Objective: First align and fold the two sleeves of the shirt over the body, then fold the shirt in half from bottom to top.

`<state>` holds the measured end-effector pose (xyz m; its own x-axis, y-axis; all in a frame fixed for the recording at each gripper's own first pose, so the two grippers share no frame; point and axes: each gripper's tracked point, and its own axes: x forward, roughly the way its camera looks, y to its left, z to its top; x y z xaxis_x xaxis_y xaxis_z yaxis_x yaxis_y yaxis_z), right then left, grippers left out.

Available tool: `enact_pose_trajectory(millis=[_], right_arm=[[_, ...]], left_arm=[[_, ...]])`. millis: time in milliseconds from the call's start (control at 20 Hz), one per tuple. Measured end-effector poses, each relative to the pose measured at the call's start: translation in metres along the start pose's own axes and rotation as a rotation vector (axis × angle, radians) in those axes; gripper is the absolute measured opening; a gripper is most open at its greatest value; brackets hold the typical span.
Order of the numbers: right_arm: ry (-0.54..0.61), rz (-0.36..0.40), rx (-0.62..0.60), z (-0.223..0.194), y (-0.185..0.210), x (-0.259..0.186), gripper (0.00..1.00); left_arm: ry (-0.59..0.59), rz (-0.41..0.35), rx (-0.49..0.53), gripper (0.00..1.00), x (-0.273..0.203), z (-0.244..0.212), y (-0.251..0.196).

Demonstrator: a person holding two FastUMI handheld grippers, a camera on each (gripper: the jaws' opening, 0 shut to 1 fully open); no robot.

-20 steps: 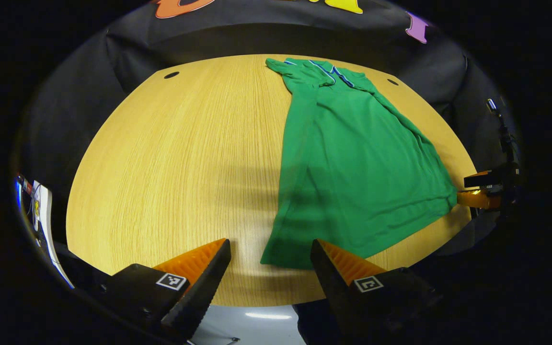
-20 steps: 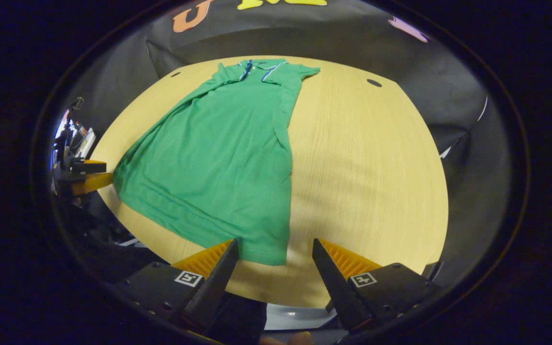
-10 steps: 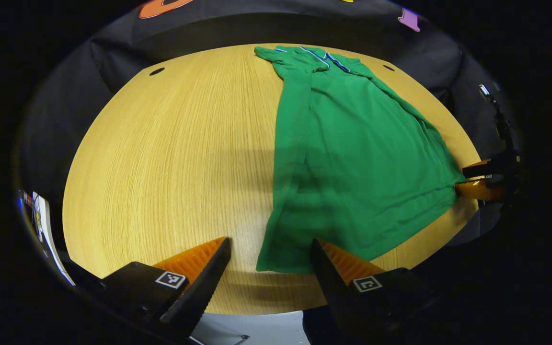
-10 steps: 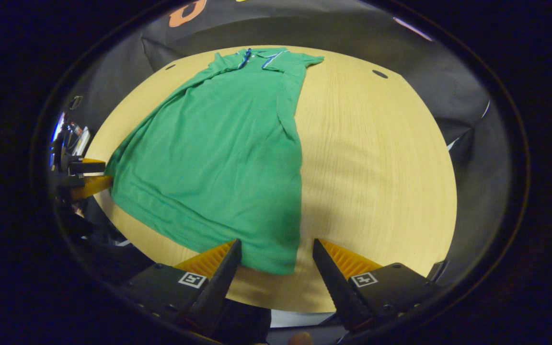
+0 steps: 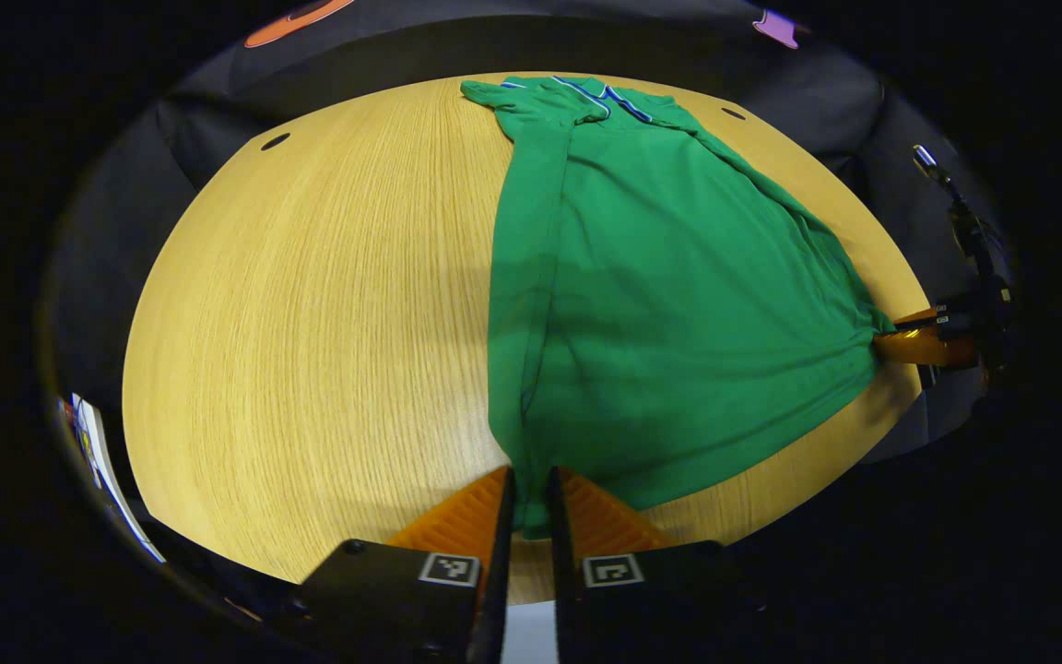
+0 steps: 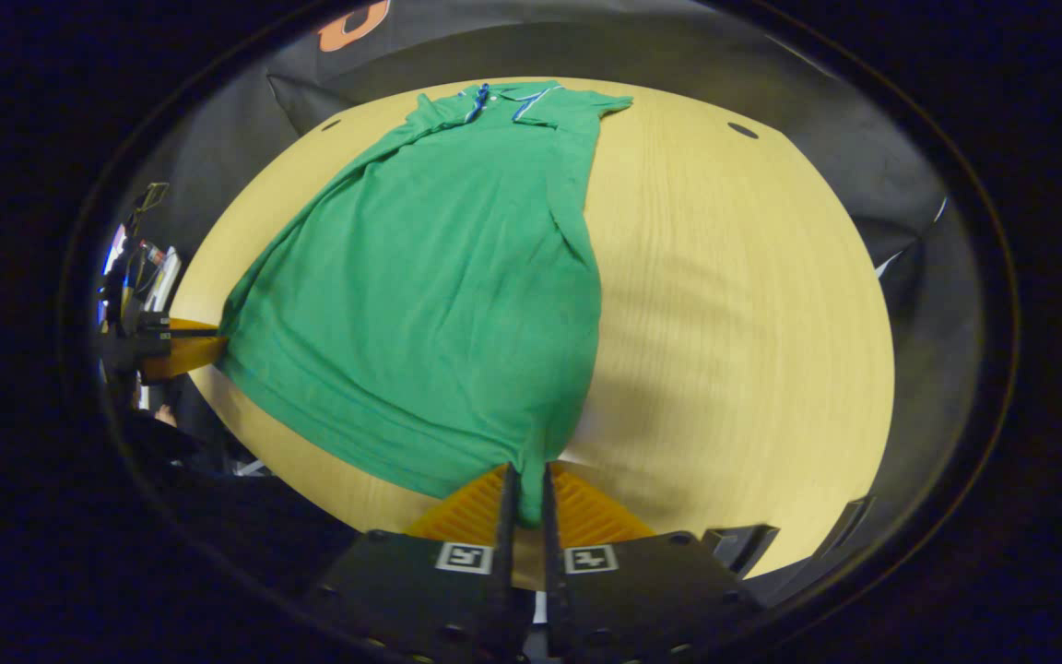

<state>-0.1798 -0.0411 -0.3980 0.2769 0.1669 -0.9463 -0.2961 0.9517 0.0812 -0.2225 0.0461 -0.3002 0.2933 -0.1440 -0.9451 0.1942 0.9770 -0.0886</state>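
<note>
In the left gripper view the left tool (image 5: 529,480) has its two fingers pinched together on the near hem corner of the green shirt (image 5: 669,295), the cloth bunching into a small peak right between the tips; in the right gripper view the right tool (image 6: 525,475) is likewise clamped on the other near hem corner, with the fabric gathered into the narrow slot between its fingers. Just ahead of each tool the hem runs taut across toward the other tool, which shows at the far end of that hem line in each view, and fine tension creases fan out from both pinched corners. This looks like thin, light knit — soft, with no stiffness of its own, so it should drape and sag wherever it is not held, and it will likely drag over the wood rather than slide cleanly. The hem corners seem the sensible holds for the bottom-to-top fold, since two matched corners keep the edge straight; a shallow pinch on such limp cloth could slip, so a bite over the thicker stitched hem is the safer choice. Farther ahead the body lies flat on the worktop (image 5: 310,304), with the sleeves apparently already turned in along its sides as narrow long folds. Farthest from the tools sits the collar (image 6: 503,97), with its pale trim, near the far edge of the worktop — the line the hem has to reach.
</note>
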Motion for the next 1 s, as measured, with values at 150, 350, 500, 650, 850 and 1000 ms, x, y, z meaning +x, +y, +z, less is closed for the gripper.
enact_pose_trajectory(millis=[150, 350, 500, 650, 850, 1000], right_arm=[[-0.009, 0.004, -0.010, 0.004, -0.001, 0.001, 0.08], [-0.024, 0.023, 0.040, 0.008, -0.005, -0.011, 0.00], [-0.064, 0.034, 0.071, 0.025, -0.010, -0.029, 0.00], [-0.113, 0.036, 0.074, 0.049, -0.014, -0.046, 0.00], [-0.182, 0.036, 0.063, 0.085, -0.019, -0.063, 0.00], [-0.247, 0.040, 0.057, 0.116, -0.022, -0.076, 0.00]], left_arm=[[0.010, -0.016, -0.053, 0.08, -0.008, 0.013, -0.001], [-0.004, -0.062, -0.070, 0.07, -0.033, 0.049, 0.001], [-0.053, -0.107, -0.098, 0.06, -0.058, 0.099, 0.004], [-0.106, -0.125, -0.083, 0.06, -0.061, 0.116, 0.001], [-0.186, -0.135, -0.052, 0.06, -0.084, 0.168, 0.003], [-0.268, -0.139, -0.006, 0.06, -0.092, 0.202, 0.002]])
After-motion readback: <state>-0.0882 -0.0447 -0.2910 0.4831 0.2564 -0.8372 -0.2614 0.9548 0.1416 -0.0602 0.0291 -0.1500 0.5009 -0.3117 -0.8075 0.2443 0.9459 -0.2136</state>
